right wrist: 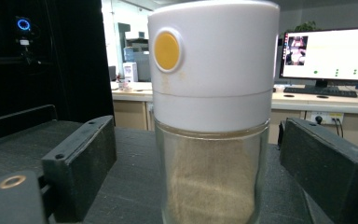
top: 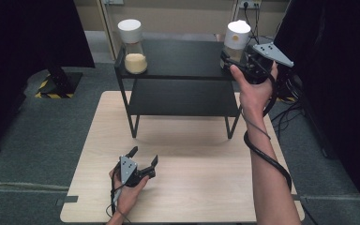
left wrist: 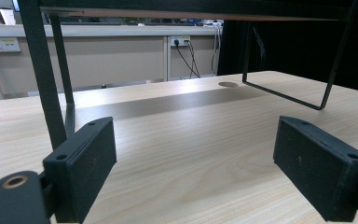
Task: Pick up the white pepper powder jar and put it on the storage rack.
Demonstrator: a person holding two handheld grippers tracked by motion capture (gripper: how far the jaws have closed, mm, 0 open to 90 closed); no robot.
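The left claw (top: 144,158) rests wide open on the pale wooden table (top: 192,197), idle; the right claw (right wrist: 196,163) brackets, jaws wide, the white-capped glass shaker of tan powder (right wrist: 212,112) on the black metal shelf (top: 178,58), apparently ready to grasp

Grey carpet floor (top: 37,136) surrounds the pale wooden worktop (top: 192,187); black curtains (top: 23,42) flank it, a beige wall (top: 187,11) with sockets stands behind.

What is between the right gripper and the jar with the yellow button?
Nothing visible. The right gripper has its jaws open on either side of the jar with the yellow button on the black shelf, with bare gaps between each jaw and the glass.
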